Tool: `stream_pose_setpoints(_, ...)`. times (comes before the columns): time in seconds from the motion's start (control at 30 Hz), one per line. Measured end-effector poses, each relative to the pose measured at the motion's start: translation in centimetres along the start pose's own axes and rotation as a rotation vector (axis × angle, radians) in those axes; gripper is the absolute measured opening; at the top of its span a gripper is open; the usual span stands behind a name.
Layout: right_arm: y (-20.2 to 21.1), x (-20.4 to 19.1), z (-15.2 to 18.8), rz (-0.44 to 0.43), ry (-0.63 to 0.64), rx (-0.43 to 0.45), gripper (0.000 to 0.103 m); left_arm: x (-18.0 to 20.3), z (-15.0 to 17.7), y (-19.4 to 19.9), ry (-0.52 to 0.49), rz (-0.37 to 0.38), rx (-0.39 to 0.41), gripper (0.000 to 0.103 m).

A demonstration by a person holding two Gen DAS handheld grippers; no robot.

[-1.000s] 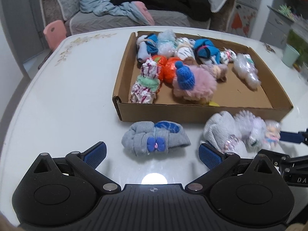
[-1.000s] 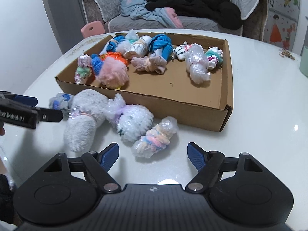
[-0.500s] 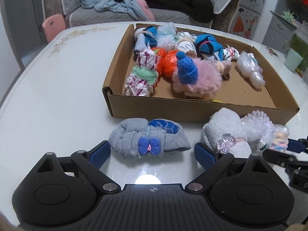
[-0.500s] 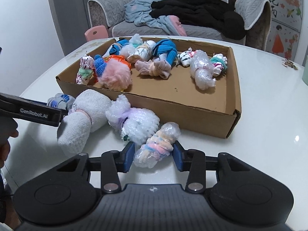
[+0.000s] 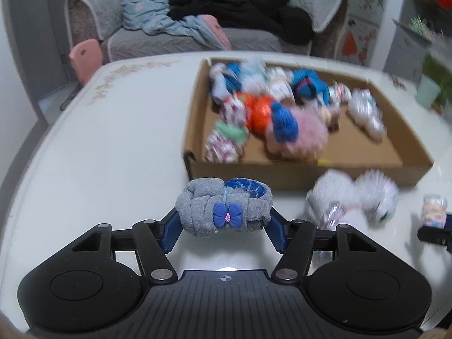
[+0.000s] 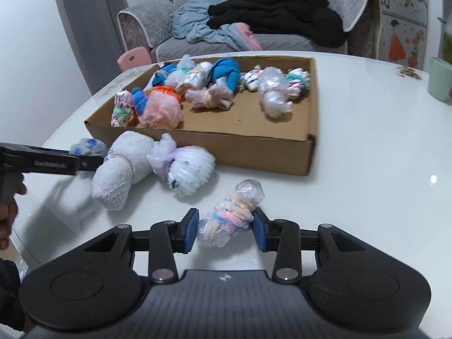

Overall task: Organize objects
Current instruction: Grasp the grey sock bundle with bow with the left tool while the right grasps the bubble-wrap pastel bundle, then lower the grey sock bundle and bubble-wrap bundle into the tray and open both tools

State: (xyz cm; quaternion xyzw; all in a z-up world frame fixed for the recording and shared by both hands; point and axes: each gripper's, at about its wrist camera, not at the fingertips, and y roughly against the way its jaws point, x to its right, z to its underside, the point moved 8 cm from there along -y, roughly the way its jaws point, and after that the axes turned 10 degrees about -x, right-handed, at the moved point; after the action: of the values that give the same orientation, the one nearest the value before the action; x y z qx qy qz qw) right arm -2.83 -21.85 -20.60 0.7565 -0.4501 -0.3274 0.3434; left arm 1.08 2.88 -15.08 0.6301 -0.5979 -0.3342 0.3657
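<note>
A grey sock roll [image 5: 209, 209] with a blue bow sits between the pads of my left gripper [image 5: 223, 220], whose jaws are closing and press on both its ends. In the right wrist view, my right gripper [image 6: 225, 226] is shut on a plastic-wrapped pastel sock bundle [image 6: 234, 212]. The open cardboard box [image 6: 254, 152] lies just beyond, holding several sock rolls and wrapped bundles. A white sock bundle [image 6: 124, 163] and a fluffy white wrapped bundle [image 6: 189, 166] rest on the table before the box's front wall [image 5: 282, 175].
The white table [image 6: 367, 169] curves away at the left. A green cup [image 6: 439, 79] stands at the far right. Behind the table are a pink chair back [image 5: 84, 56] and a grey sofa [image 6: 147, 19] piled with clothes. A person's hand [image 6: 8, 206] holds the left gripper.
The left jaws have narrowed from wide open onto the grey sock roll. The right jaws closed on the pastel bundle, which now sits clear of the fluffy white bundle.
</note>
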Motion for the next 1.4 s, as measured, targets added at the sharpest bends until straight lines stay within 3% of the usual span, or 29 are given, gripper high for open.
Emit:
stream_pose_setpoints(0.3, 5.6, 3.4, -2.8, 0.059, 0.010, 0.069, 0.037, 4.1, -4.6, 5.9, -0.107, 0.069, 0.097, 0.067)
stream_pose_setpoints(0.5, 7.4, 4.9, -6.5, 0.067, 0.048, 0.113, 0.037, 9.1, -8.0, 5.8, -0.235, 0.128, 0.114, 0.067)
stream_pose_setpoints(0.7, 6.5, 3.7, -10.9, 0.041, 0.187, 0.122, 0.037, 13.1, -11.4, 3.4, -0.367, 0.150, 0.108, 0.067)
stream_pose_setpoints(0.97, 2.6, 2.8, -14.0, -0.041, 0.340, 0.027, 0.037, 15.2, -11.9, -1.2, -0.495, 0.198, 0.016, 0.068)
stream_pose_setpoints(1.4, -5.7, 2.0, -12.3, -0.087, 0.532, -0.203, 0.037, 16.9, -10.2, -7.6, -0.581, 0.233, -0.125, 0.068)
